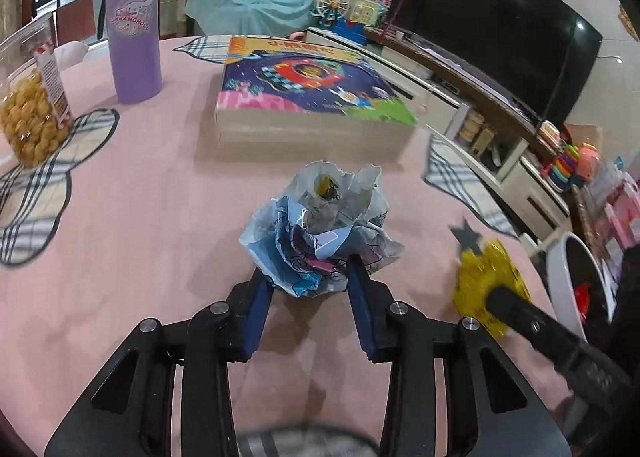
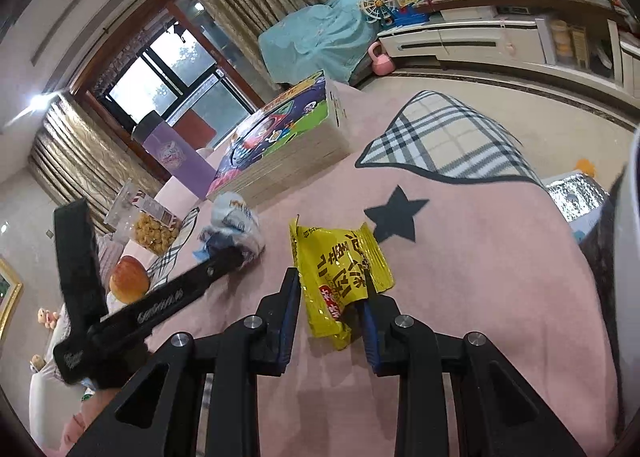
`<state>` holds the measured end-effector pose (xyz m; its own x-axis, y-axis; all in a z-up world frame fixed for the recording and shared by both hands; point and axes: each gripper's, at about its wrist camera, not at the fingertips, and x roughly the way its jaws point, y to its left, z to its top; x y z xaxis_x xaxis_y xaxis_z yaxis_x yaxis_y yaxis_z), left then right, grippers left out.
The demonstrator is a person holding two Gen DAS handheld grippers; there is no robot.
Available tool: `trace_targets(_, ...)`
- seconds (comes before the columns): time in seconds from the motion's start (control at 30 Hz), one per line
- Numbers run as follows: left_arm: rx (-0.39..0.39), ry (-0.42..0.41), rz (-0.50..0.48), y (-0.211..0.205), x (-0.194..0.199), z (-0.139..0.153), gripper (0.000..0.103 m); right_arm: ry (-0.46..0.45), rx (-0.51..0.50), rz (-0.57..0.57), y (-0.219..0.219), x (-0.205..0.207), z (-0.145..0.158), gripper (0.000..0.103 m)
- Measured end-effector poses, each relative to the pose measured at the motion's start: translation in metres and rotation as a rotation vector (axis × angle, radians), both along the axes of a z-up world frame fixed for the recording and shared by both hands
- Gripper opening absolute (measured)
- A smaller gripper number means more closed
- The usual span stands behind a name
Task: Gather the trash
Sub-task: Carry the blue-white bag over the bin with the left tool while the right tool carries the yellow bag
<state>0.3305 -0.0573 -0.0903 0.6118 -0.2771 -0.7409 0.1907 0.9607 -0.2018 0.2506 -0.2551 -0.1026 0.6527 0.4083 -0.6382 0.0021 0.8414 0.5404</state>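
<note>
My left tongs (image 1: 310, 277) sit low over the pink tablecloth (image 1: 140, 209), and their blue pads are pressed against the near end of the crumpled blue-and-white wrapper (image 1: 324, 225), which bunches up from between them toward twelve o'clock; I count them clamped on it. Beyond the wrapper, at twelve o'clock, lies the picture-book box (image 1: 308, 97). At ten o'clock stands the purple tumbler (image 1: 134, 29), and at nine o'clock the clear jar of yellow puffs (image 1: 32, 105) on a plaid patch.

At three o'clock in the left view my right tongs reach in, blurred, at the yellow snack packet (image 1: 486, 277), with the white-rimmed bin (image 1: 560, 277) just past it at the table's edge.

In the right view my right tongs (image 2: 332, 289) have the yellow snack packet (image 2: 340, 277) between their pads. The right pad touches its edge; the left pad stands just beside it, and I cannot tell whether it presses, so I cannot tell if the grip is made. A dark star (image 2: 394, 215) on the cloth sits at one o'clock from the packet. At ten o'clock my left tongs meet the crumpled wrapper (image 2: 236, 225), and an apple (image 2: 128, 279) rests at nine o'clock
</note>
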Motion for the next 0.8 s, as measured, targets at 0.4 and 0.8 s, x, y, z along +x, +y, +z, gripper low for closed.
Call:
trace_targets(0.4, -0.016, 0.003, -0.057, -0.013, -0.086, 0.006, 0.036, -0.006, -0.005, -0.012, -0.005, -0.059, 0.01, 0.027)
trace_targets(0.8, -0.003, -0.018, -0.091, -0.022, -0.131, 0.013, 0.036, -0.022, -0.006, -0.05, -0.018, -0.102, 0.02, 0.027)
